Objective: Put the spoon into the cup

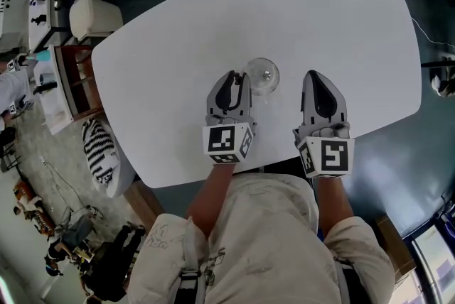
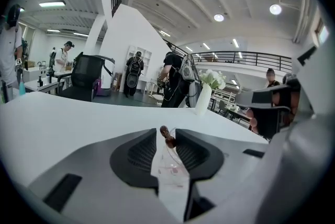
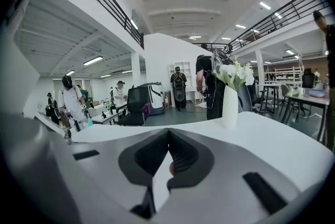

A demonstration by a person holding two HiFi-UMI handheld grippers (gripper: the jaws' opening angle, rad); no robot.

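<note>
My left gripper (image 1: 237, 77) has its jaws a little apart, pressing on nothing. In the gap, the brown-tipped spoon (image 2: 166, 134) stands in the clear cup (image 1: 264, 77) on the white table (image 1: 178, 25). My right gripper (image 1: 313, 77) is closed and empty.

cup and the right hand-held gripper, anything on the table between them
Nothing. In the head view only bare white table separates the glass cup from the right hand-held gripper.
</note>
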